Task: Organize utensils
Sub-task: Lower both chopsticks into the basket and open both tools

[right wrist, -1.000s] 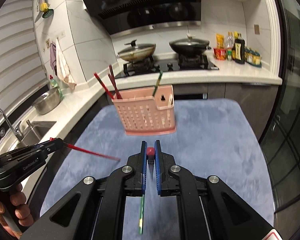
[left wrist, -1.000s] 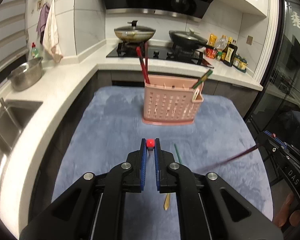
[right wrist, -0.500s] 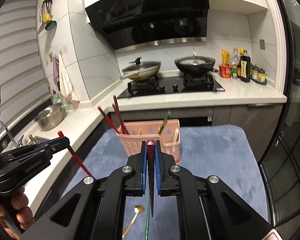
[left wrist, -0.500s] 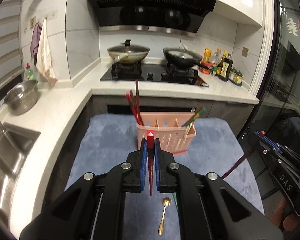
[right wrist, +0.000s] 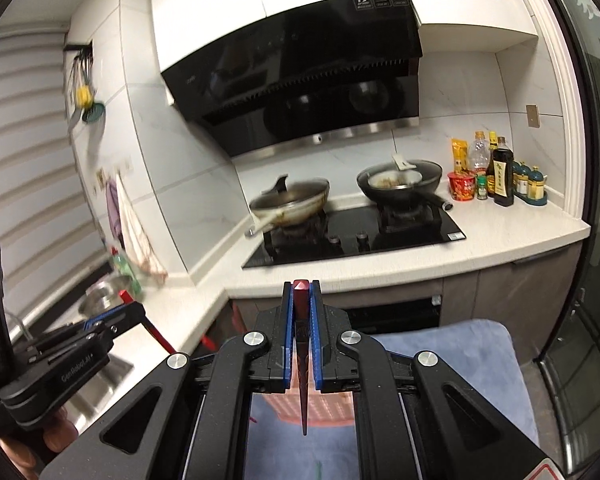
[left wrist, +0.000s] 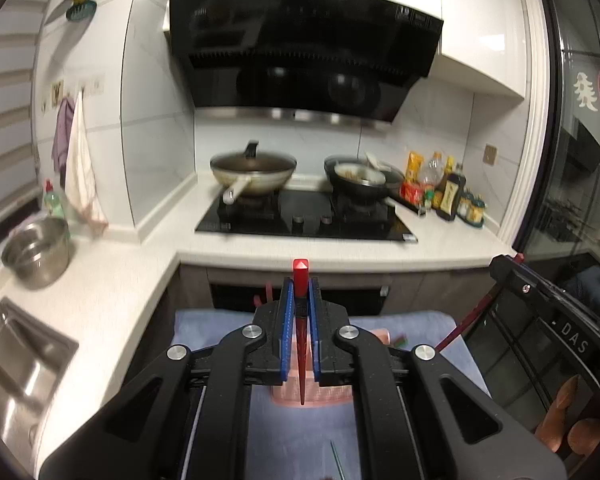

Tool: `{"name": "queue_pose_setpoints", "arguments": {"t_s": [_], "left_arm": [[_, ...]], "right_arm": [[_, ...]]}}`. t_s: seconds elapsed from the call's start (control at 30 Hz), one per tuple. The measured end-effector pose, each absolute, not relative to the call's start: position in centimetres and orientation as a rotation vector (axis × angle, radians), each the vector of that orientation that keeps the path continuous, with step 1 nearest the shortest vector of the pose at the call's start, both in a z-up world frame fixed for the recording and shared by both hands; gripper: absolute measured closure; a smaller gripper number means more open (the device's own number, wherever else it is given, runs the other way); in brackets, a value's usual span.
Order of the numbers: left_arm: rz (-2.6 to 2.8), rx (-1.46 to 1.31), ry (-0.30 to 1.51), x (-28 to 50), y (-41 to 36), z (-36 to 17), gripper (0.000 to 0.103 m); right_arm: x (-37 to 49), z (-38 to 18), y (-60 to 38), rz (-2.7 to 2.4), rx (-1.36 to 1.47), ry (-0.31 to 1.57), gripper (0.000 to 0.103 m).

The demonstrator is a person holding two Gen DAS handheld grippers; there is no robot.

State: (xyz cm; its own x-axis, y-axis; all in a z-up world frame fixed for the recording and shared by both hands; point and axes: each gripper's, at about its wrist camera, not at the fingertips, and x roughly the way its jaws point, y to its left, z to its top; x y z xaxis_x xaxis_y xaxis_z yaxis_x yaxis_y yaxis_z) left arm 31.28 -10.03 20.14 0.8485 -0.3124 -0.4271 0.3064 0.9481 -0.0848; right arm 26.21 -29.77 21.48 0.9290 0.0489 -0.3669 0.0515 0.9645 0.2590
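Left wrist: red chopstick [left wrist: 301, 344], tapered, glossy, square-topped

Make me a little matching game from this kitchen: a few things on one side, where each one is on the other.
Things:
1. red chopstick
2. steel pot
3. dark sauce bottle
4. pink basket

Places:
A. beside the sink
B. on the blue mat
C. pinched between the fingers
D. counter right of the stove

Pairs: 1-C, 2-A, 3-D, 4-B
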Motion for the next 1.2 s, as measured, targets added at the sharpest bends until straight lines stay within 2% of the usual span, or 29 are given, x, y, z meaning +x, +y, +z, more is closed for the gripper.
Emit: {"name": "queue_pose_setpoints", "arguments": {"t_s": [0.27, 0.63, 1.2], "left_arm": [[-0.320, -0.017, 0.400, 35.2, -11.7, 21.0, 0.096], [-0.305, -0.001, 0.487, 38.9, -12.9, 15.9, 0.096], [-0.289, 0.009, 0.590, 40.2, -13.3, 11.0, 0.096]], "right_arm": [[31.2, 22.0, -29.9, -0.018, 0.254, 0.355, 0.095], [35.8, 17.3, -30.2, -0.024, 0.233, 0.440, 0.095], [36.7, 11.4, -30.1, -0.024, 0.220, 0.563, 0.094]]}}
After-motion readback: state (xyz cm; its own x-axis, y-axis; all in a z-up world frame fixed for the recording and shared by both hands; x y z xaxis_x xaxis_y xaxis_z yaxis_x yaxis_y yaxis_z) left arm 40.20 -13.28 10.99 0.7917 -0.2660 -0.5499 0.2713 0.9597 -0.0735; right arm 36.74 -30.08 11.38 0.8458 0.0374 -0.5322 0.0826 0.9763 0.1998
